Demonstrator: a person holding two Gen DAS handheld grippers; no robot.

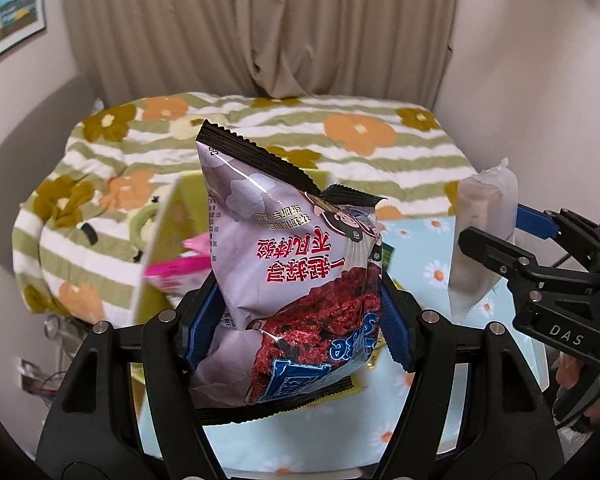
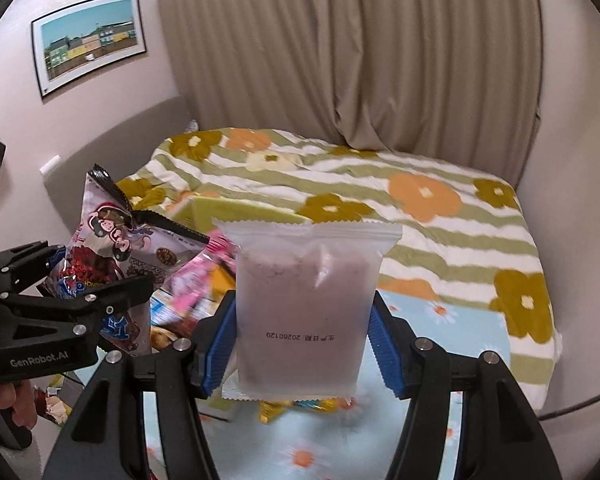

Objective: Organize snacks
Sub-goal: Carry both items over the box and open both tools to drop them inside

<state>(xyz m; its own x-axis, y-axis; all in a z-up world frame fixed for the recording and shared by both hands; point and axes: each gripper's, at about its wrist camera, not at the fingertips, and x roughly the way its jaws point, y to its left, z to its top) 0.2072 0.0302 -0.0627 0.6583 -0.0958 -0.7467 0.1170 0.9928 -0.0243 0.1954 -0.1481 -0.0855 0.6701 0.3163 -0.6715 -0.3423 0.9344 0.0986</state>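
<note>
My left gripper is shut on a pale purple snack bag with black crimped ends and red lettering, held upright above the table. The same purple bag shows at the left of the right wrist view, in the left gripper. My right gripper is shut on a frosted white packet with a pinkish filling and a printed date. That white packet and the right gripper appear at the right of the left wrist view.
Below lie more snacks: a pink packet and yellow wrappers on a light blue daisy cloth. A yellow-green box stands left. Behind is a bed with a striped flower blanket, beige curtains and a framed picture.
</note>
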